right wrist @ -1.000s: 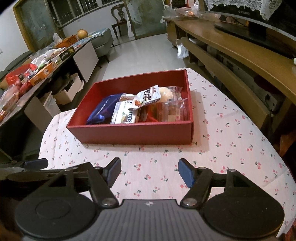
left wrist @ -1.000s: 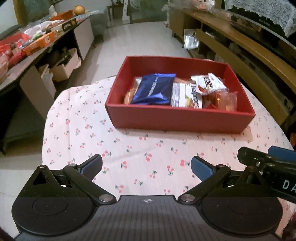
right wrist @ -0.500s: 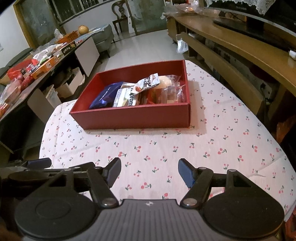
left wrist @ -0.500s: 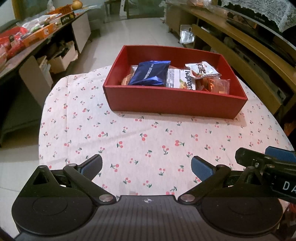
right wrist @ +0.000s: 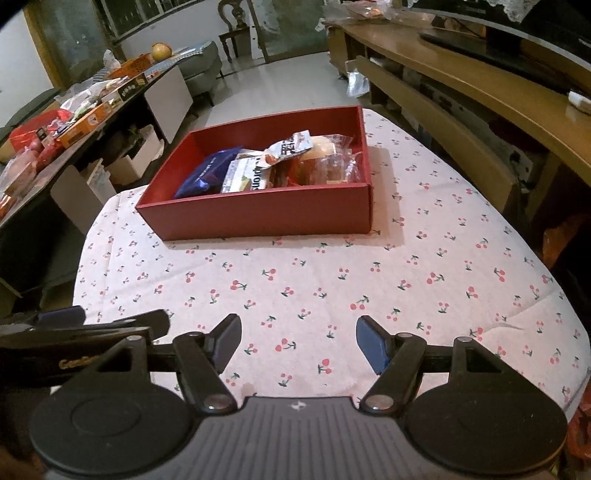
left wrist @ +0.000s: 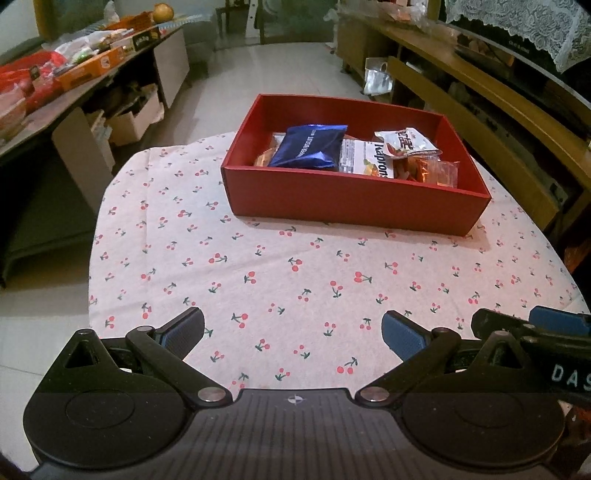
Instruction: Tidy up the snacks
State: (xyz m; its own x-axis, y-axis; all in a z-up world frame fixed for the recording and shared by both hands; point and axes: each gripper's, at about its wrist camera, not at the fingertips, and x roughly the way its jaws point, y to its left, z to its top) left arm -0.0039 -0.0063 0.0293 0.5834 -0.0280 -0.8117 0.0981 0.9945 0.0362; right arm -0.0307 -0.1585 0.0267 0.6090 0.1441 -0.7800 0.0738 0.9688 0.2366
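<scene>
A pale tiled floor (left wrist: 288, 70) runs back to glazed doors (right wrist: 291, 26), before which a wooden chair (right wrist: 232, 22) is set. Along the left, a dark side table (left wrist: 85, 88) is loaded with boxes and a round fruit (right wrist: 161, 50); cardboard boxes (left wrist: 129, 118) are stored beneath it, and a grey sofa (right wrist: 201, 74) stands beyond. Along the right, long wooden shelving (right wrist: 480, 85) is seen, draped with a lace cloth (left wrist: 517, 29) at its top. Dim indoor light prevails.
</scene>
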